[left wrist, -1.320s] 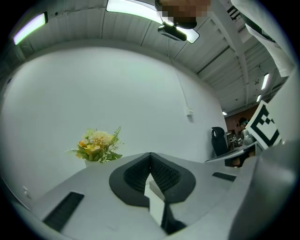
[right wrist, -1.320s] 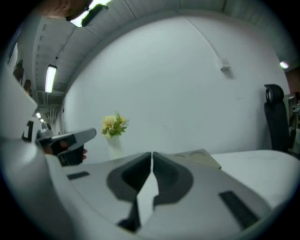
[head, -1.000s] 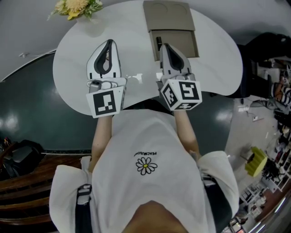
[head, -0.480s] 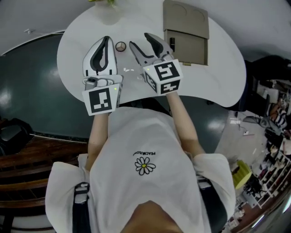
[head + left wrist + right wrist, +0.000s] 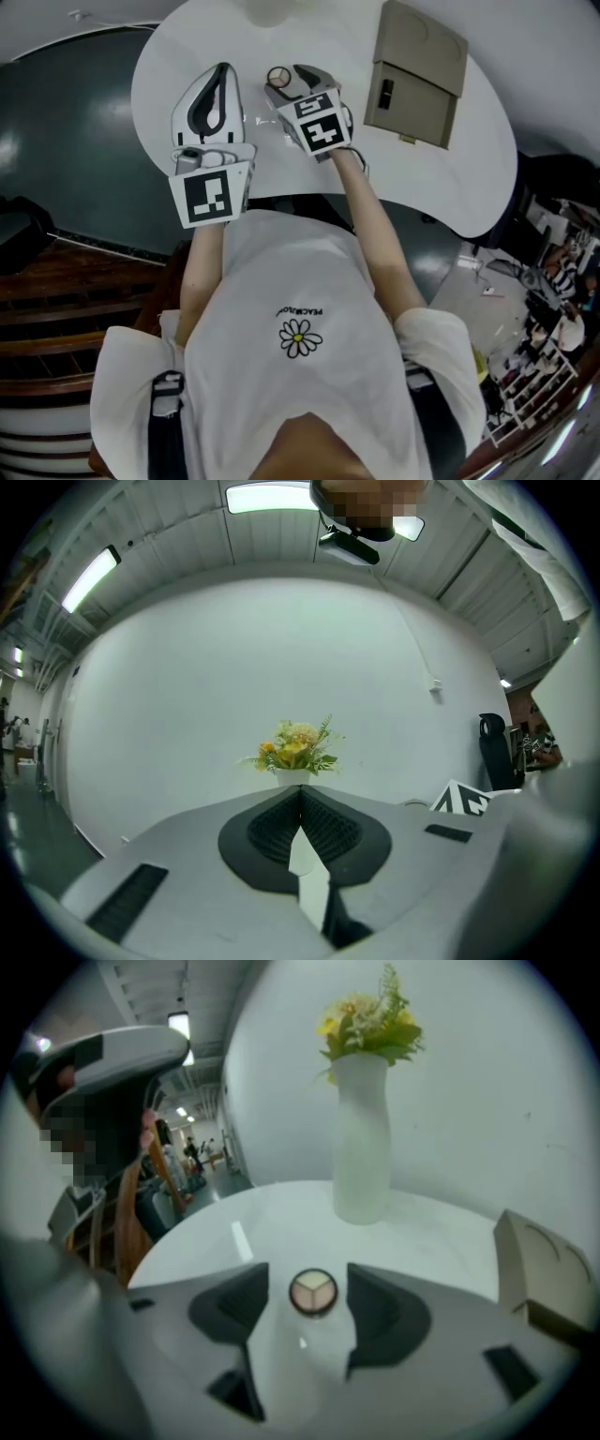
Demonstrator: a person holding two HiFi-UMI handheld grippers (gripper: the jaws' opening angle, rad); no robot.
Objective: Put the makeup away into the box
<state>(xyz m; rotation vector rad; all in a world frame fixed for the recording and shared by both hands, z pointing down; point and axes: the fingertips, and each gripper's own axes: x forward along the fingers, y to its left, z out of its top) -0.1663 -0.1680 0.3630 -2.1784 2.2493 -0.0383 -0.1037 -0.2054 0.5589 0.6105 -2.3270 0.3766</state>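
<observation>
Worrying mostly about the pinch here. The compact (image 5: 312, 1292) is a flat round thing lying on a slick white table (image 5: 375, 178). If the right gripper (image 5: 287, 82) closes a touch too high, I reckon the pads skate over its rim. If it closes off-centre, one pad lands first and shoves it sideways, maybe toward the vase (image 5: 361, 1138) at the far edge. The left gripper (image 5: 301, 799) hangs just beside the right one too, so a sloppy swing could knock them together.

Where things are: the compact sits near the table's far edge, roughly midway along it, right between the right gripper's jaws. Those jaws are opening and stand clear on either side, not touching it as far as I can see. The left gripper is clamped together on nothing, over the left part of the table. The box (image 5: 417, 75) looks open and sits well apart, toward the far right edge, so there's a carry across once I've got hold.
</observation>
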